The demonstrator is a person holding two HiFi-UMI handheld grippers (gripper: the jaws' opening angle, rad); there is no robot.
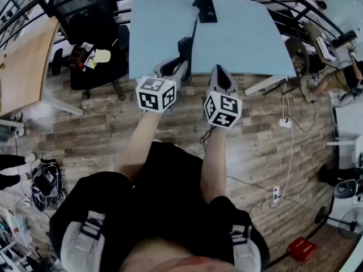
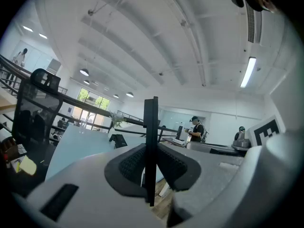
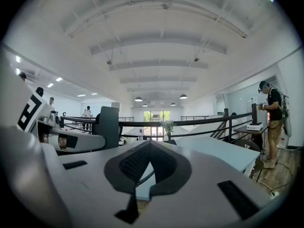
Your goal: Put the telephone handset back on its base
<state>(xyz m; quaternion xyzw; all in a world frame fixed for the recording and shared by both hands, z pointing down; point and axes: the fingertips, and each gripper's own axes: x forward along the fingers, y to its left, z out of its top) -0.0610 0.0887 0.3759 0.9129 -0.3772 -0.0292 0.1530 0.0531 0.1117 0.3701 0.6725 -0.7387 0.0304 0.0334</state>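
Pale blue table [image 1: 238, 38] on a wood floor [image 1: 102, 129] in an open office. The left tongs [image 1: 180, 67] clamp the upright handset [image 1: 185, 47]. Just beside, the right tongs [image 1: 219, 71] are closed and empty. The base [image 1: 205, 10] lies well ahead.

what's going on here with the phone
A person stands at a light blue table with a gripper in each hand. The left gripper is clamped on the black handset, held upright over the table's near edge. The right gripper, beside it, is shut and empty. The telephone base sits at the table's far side, so the handset is not back on it yet.
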